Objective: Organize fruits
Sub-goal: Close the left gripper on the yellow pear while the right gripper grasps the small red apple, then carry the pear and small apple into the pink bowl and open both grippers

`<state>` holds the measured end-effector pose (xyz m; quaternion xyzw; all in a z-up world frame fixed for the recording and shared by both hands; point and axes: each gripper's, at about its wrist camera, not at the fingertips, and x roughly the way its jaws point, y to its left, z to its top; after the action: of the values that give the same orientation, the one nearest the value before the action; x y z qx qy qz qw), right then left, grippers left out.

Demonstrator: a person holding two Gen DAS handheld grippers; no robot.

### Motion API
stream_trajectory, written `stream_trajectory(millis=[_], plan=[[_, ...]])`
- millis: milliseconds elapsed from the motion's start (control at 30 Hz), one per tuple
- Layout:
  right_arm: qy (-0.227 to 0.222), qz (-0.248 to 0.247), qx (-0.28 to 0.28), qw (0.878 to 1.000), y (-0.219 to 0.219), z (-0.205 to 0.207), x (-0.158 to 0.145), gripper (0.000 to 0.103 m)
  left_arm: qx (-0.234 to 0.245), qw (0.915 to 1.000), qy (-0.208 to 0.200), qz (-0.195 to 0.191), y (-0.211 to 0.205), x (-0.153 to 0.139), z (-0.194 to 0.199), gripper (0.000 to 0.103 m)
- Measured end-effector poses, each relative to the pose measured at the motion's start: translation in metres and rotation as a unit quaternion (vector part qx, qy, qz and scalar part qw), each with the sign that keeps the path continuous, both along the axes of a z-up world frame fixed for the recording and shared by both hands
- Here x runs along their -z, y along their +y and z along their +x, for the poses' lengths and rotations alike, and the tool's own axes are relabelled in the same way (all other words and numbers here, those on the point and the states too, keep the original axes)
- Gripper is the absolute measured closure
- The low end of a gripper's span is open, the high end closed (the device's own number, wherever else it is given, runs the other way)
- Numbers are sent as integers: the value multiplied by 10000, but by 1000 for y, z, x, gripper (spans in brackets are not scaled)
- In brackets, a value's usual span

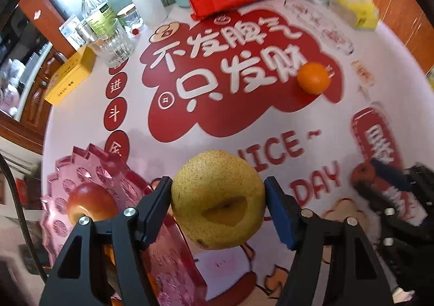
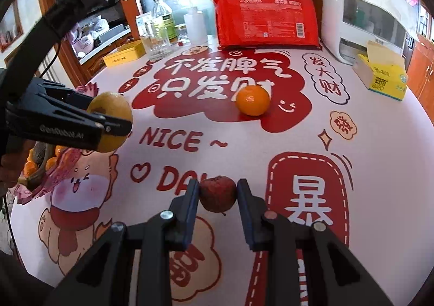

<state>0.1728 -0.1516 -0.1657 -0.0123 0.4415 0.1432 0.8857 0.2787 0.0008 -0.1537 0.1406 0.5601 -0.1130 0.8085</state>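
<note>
My left gripper is shut on a yellow pear and holds it above the table, just right of a pink plastic fruit tray that holds a red apple. The pear also shows in the right wrist view. My right gripper is shut on a small dark red fruit low over the tablecloth; it shows at the right of the left wrist view. An orange lies on the red cloud print mid-table, also in the left wrist view.
At the back stand a red package, a glass, a bottle, a yellow tin, a white appliance and a yellow box. Small oranges lie in the tray.
</note>
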Motion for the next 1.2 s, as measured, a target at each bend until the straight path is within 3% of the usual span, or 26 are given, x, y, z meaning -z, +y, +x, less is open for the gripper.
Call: stream_trajectory(millis=[300,600,867,1200], plan=[[-235,-36,-356,9991,26,-13,-22,74,-167,9965,-334,-750,21,-45,-36,36],[-434,-6,-648,9970,64,-30,-40,74,-303,9902,-736,-1151,61,-93,-77,36],[-633,84,-846,9944,108,-43,-59,74,-556,9850,-1010,-1280,118,-120,-105,36],[-780,178,-1096,9908,169,-55,-73,74,-1074,9810,-1058,-1222,203,-118,-124,36]])
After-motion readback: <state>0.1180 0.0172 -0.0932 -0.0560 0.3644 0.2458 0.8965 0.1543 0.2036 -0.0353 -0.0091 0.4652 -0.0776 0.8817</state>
